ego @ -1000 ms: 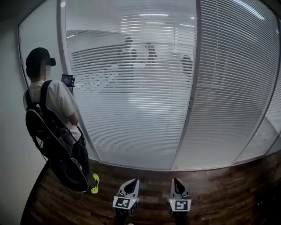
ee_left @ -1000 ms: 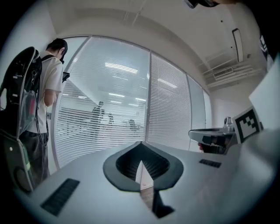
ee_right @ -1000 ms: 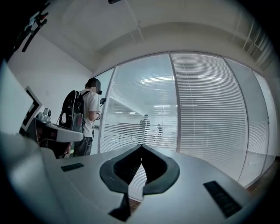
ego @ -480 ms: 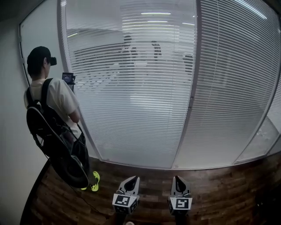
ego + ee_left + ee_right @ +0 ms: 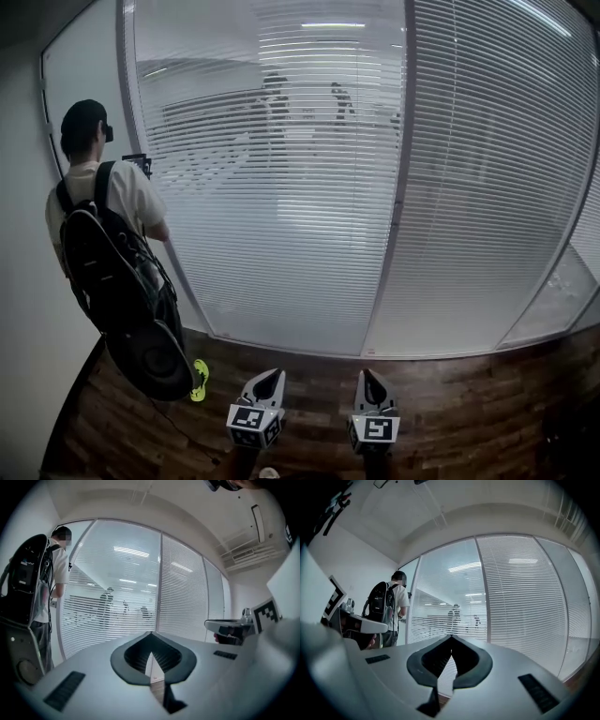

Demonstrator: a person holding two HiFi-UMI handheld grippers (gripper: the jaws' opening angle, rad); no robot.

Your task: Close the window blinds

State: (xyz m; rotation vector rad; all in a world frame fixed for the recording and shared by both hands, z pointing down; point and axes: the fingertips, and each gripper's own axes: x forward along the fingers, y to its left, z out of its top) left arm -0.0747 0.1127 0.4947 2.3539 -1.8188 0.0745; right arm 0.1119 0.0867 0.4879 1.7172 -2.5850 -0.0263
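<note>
Both the left gripper (image 5: 270, 378) and the right gripper (image 5: 366, 375) were held low over the wooden floor (image 5: 450, 412), jaws pressed together on nothing. The window blinds (image 5: 281, 216) hung ahead, well apart from them, with the slats still see-through. I judged this to be the approach. Next came finding the blinds' control, which I couldn't make out.

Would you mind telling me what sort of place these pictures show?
Most likely an office: a floor-to-ceiling glass partition hung with horizontal blinds, strip lights beyond it, and a wood-plank floor.
</note>
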